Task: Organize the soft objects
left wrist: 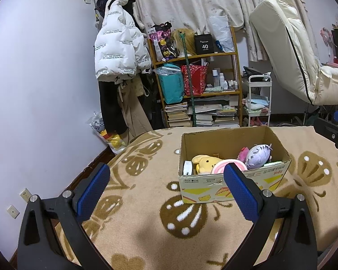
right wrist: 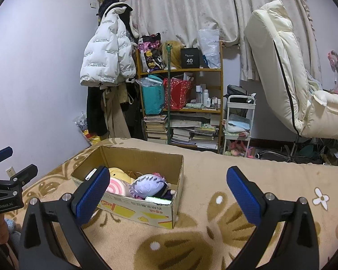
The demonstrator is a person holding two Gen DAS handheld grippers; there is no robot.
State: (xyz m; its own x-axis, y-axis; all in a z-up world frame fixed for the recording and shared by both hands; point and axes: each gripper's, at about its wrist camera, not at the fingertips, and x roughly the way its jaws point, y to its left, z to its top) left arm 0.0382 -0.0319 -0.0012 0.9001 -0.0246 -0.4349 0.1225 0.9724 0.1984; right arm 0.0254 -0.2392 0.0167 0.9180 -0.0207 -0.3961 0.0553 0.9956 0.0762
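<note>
A cardboard box [left wrist: 234, 183] stands on the beige patterned blanket [left wrist: 146, 236]. It holds a yellow plush [left wrist: 206, 163], a pink swirl plush [left wrist: 220, 166], a lavender plush [left wrist: 258, 156] and a small pink toy [left wrist: 243, 153]. My left gripper [left wrist: 166, 193] is open and empty, in front of the box. In the right wrist view the box [right wrist: 137, 209] sits to the left, with the lavender plush [right wrist: 148, 185] and pink swirl plush [right wrist: 118, 187] inside. My right gripper [right wrist: 167, 193] is open and empty, right of the box.
A wooden shelf [left wrist: 198, 85] with books and bags stands behind the bed. A white jacket [left wrist: 117, 51] hangs on the wall. A white cart [left wrist: 258, 99] and a cream chair [left wrist: 293, 51] are to the right. The left gripper shows in the right wrist view [right wrist: 6, 180].
</note>
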